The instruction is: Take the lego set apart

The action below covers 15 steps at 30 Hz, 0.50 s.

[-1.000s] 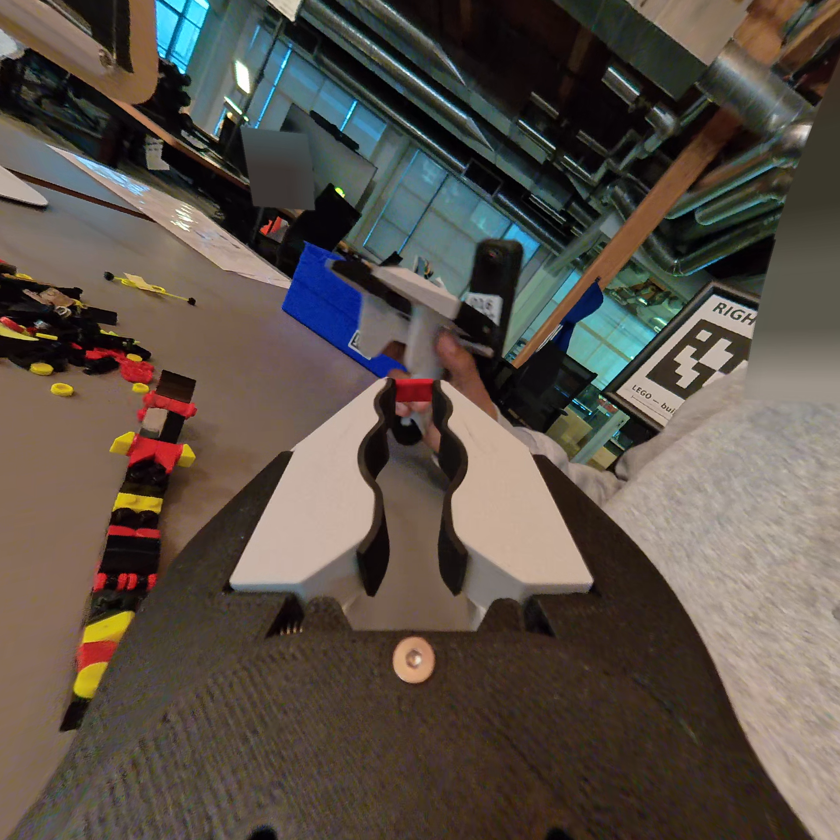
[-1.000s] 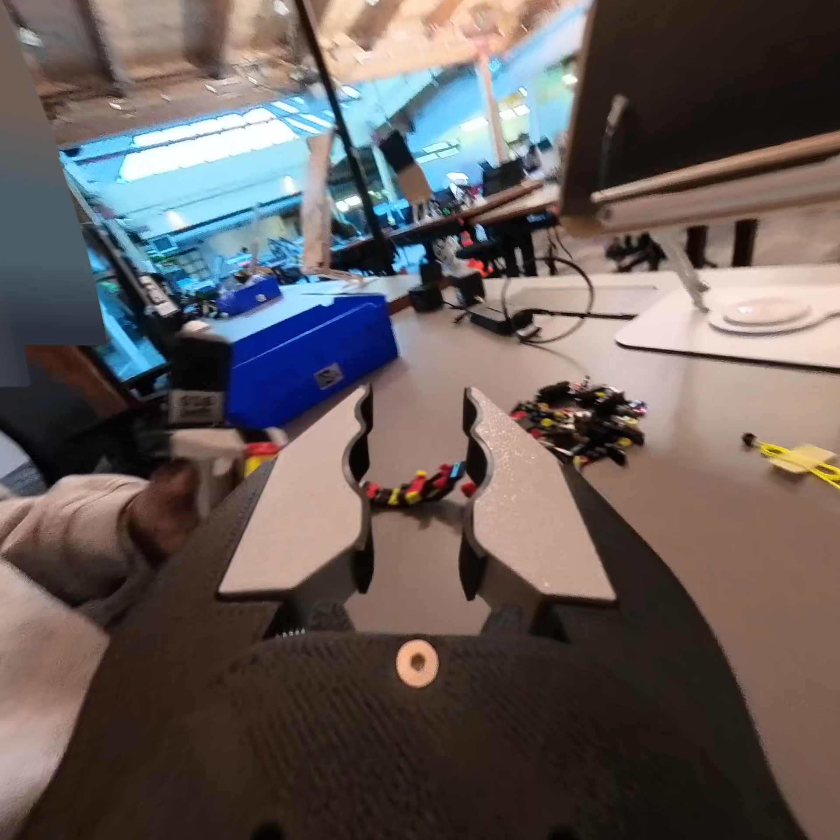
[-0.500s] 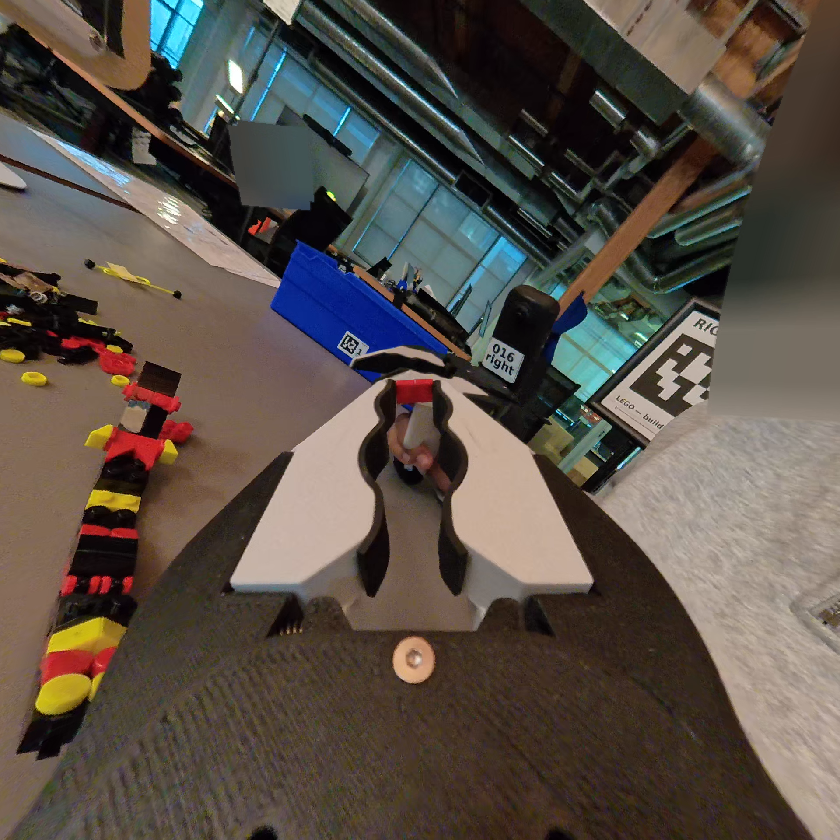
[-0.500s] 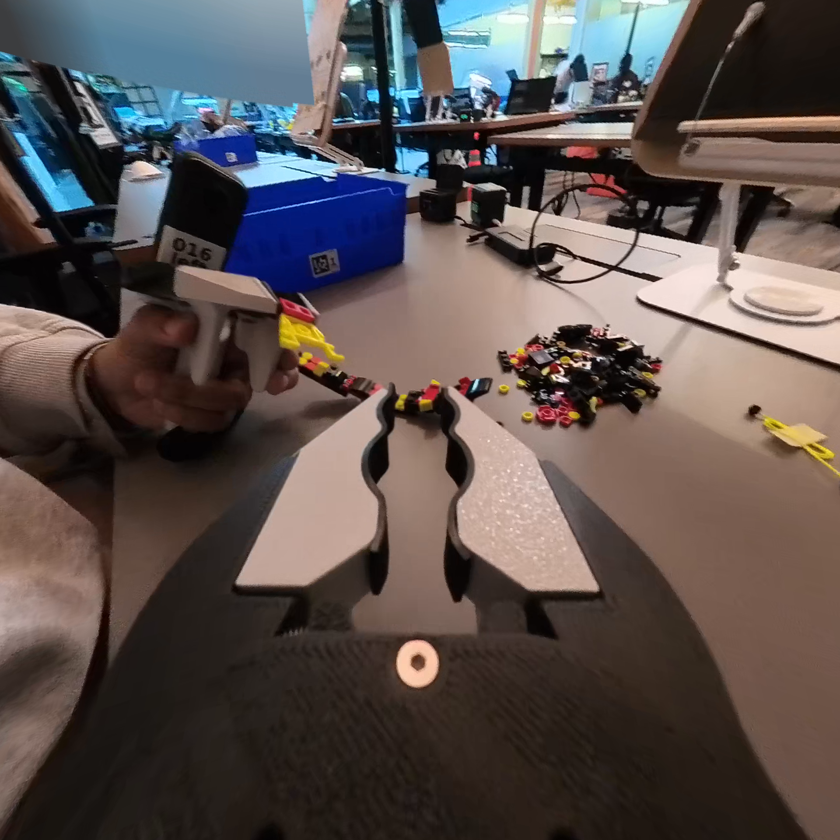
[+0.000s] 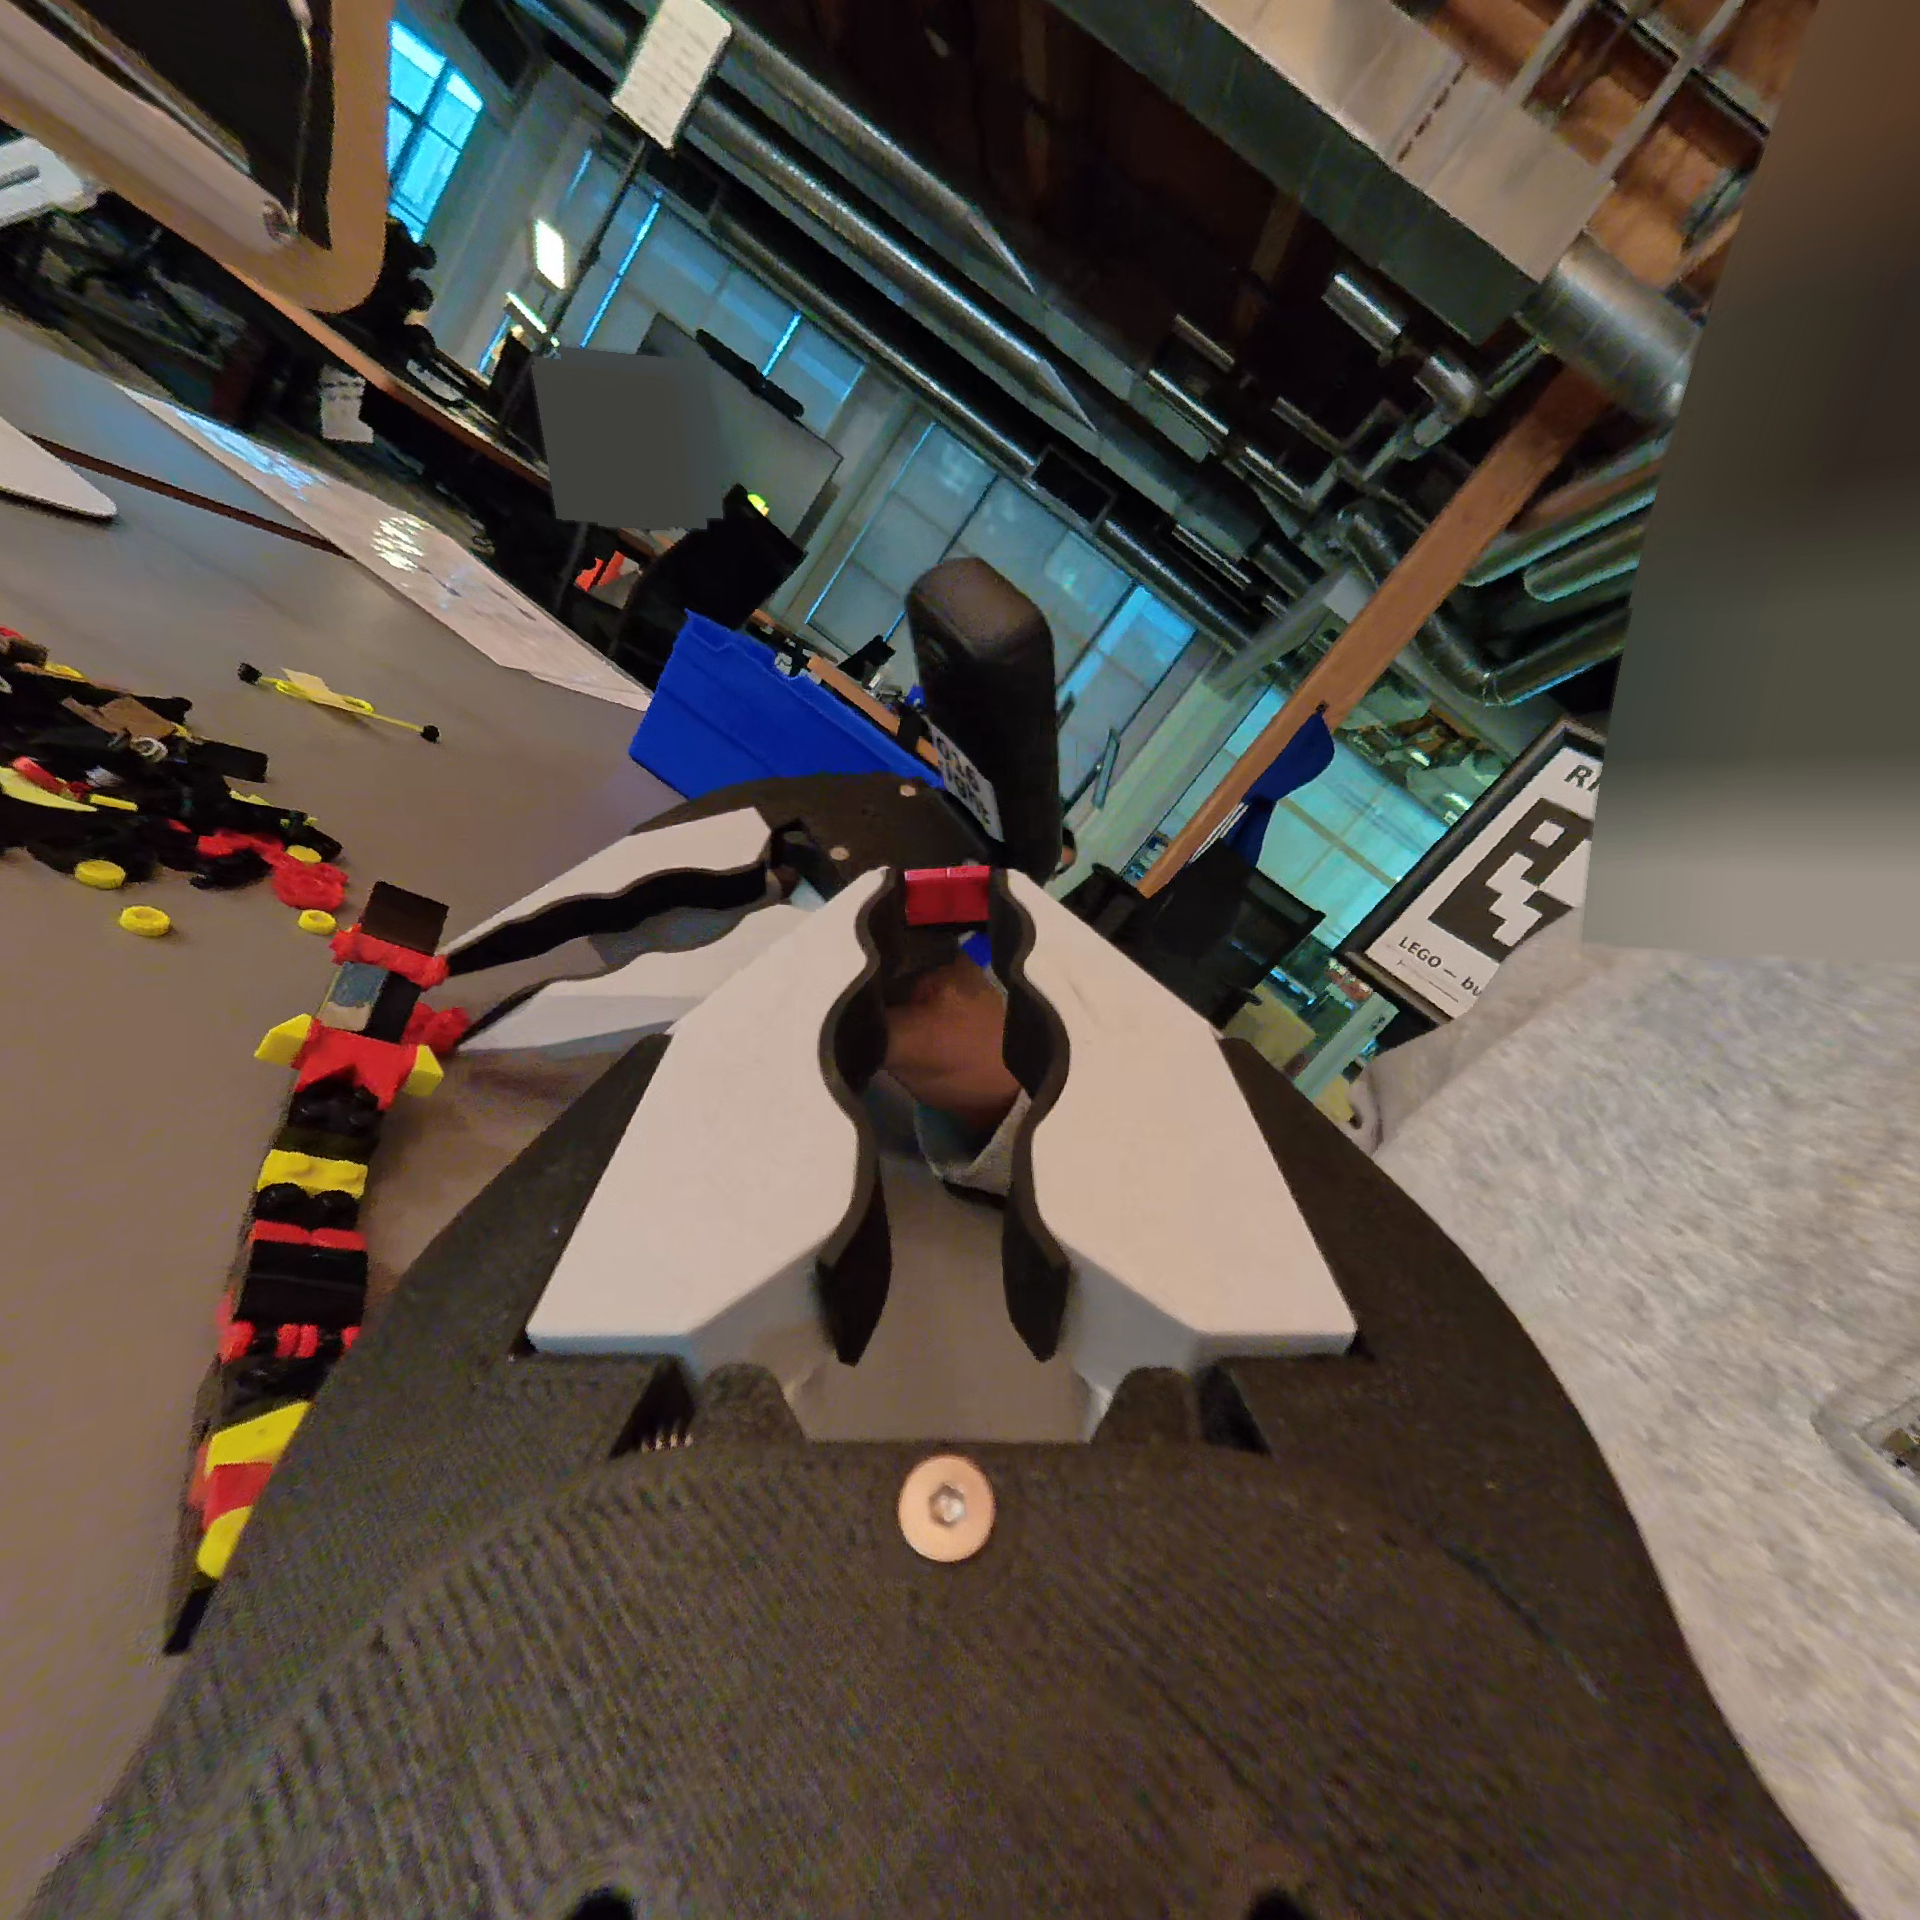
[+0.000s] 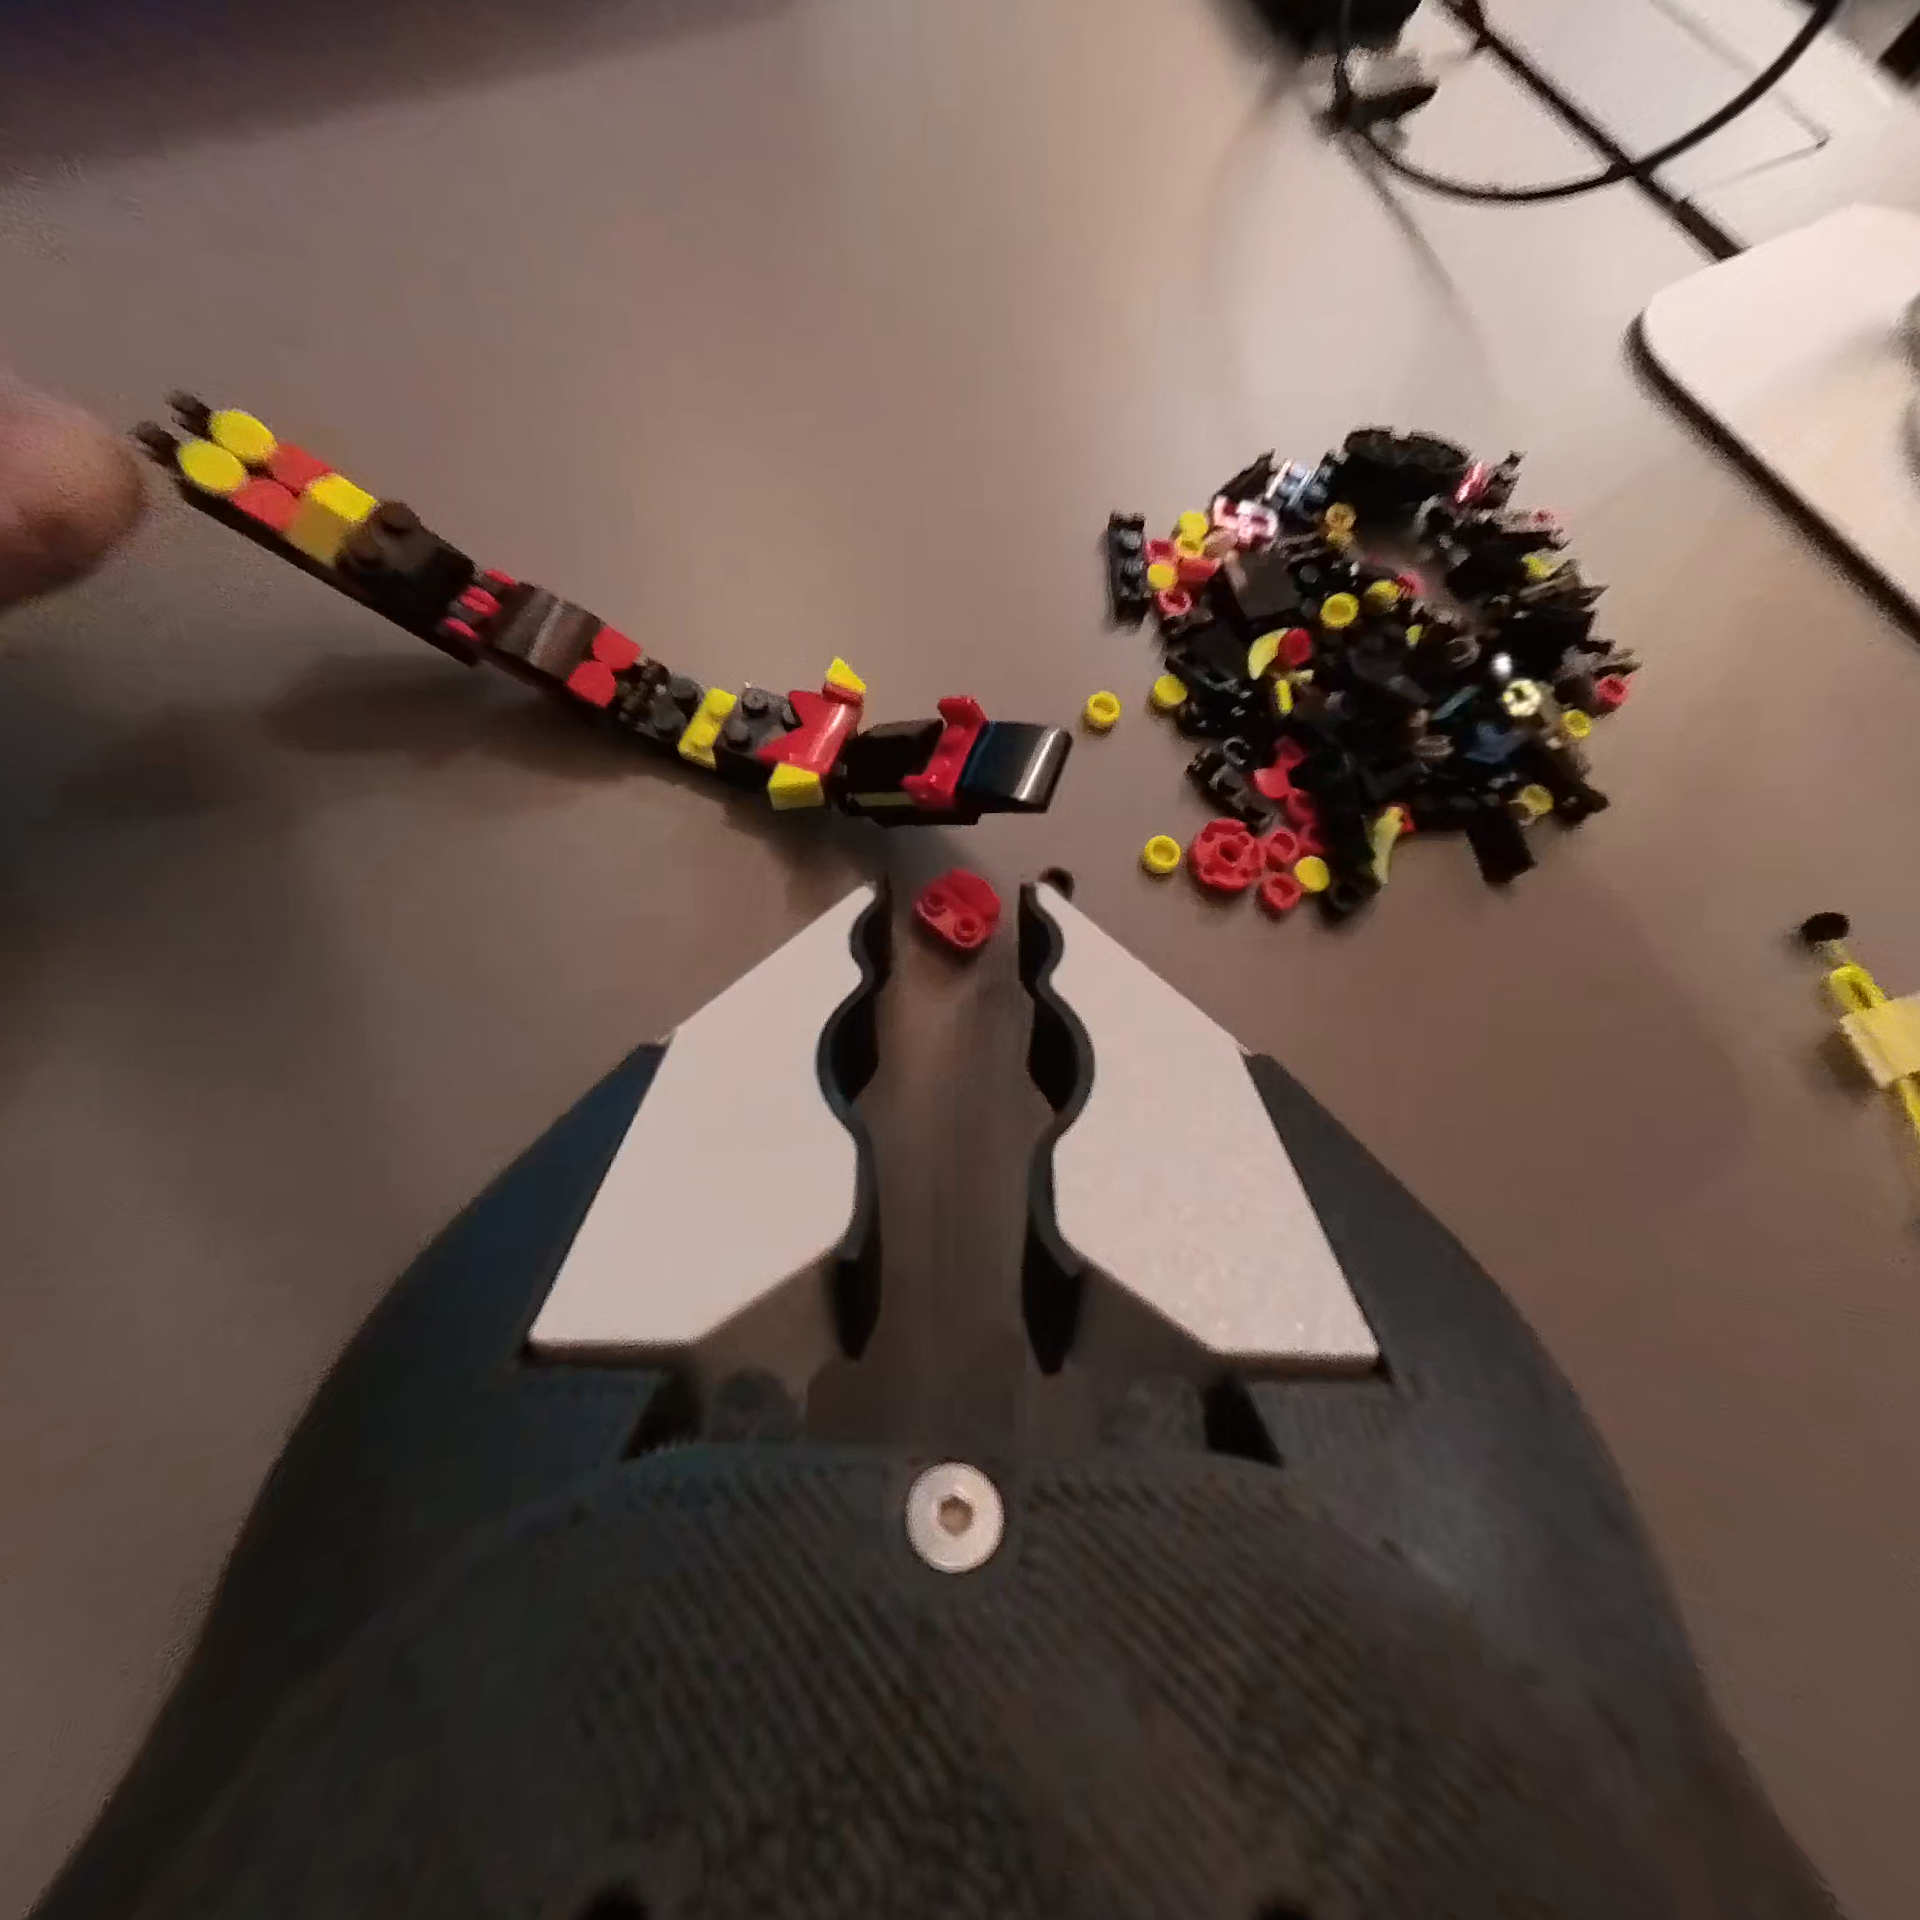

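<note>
Your left gripper (image 5: 945,896) is clamped on a small red brick (image 5: 945,894) right at its fingertips, lifted off the grey worktop (image 5: 125,1091). Your right gripper (image 6: 956,904) points down at the worktop with its fingers a little apart, a loose red stud piece (image 6: 957,907) lying between the tips, untouched as far as you can tell. Just ahead of the right gripper lies the long black, red and yellow lego strip (image 6: 623,665); ahead and to its right sits the pile of loose pieces (image 6: 1382,665).
</note>
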Each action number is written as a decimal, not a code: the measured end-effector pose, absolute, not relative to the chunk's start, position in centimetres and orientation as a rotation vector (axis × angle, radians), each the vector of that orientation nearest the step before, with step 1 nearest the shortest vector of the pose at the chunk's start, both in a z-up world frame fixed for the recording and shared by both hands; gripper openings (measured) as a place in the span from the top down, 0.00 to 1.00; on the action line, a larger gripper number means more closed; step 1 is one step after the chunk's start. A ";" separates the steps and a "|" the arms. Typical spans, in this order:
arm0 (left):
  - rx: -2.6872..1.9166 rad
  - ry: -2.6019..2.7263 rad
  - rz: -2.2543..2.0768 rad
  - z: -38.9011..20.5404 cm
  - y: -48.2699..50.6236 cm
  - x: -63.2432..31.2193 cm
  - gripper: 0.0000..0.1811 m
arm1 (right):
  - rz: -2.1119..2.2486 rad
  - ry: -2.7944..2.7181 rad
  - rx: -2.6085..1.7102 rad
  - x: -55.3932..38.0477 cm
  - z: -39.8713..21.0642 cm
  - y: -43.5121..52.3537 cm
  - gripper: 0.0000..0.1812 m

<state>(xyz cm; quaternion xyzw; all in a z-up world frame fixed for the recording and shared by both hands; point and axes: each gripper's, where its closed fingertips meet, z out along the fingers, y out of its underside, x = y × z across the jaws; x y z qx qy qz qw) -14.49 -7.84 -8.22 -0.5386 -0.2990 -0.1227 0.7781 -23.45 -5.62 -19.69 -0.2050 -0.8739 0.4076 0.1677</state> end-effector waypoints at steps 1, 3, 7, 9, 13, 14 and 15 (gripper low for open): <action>-1.184 -0.648 -0.255 -8.4 -7.7 -14.5 0.92 | 1.118 -2.509 -0.581 -23.5 -20.2 -5.6 0.89; -1.247 -0.659 -0.228 -9.3 -7.2 -14.5 0.92 | 1.088 -2.508 -0.562 -23.5 -20.4 -5.4 0.93; -1.437 -0.668 -0.128 -11.4 -5.8 -14.1 0.92 | 1.055 -2.458 -0.528 -23.6 -20.2 -4.6 0.94; -1.509 -0.692 -0.064 -12.2 -5.5 -14.2 0.92 | 1.149 -2.425 -0.526 -23.1 -19.2 -4.5 0.94; -1.661 -0.843 -0.086 -15.2 -5.1 -15.0 0.91 | 1.531 -2.333 -0.605 -21.5 -15.5 -4.2 0.94; -1.687 -0.886 -0.116 -16.0 -5.0 -15.3 0.92 | 1.641 -2.307 -0.631 -21.2 -14.6 -4.3 0.94; -1.722 -0.915 -0.157 -16.7 -4.7 -15.4 0.92 | 1.738 -2.281 -0.659 -21.1 -13.9 -4.4 0.94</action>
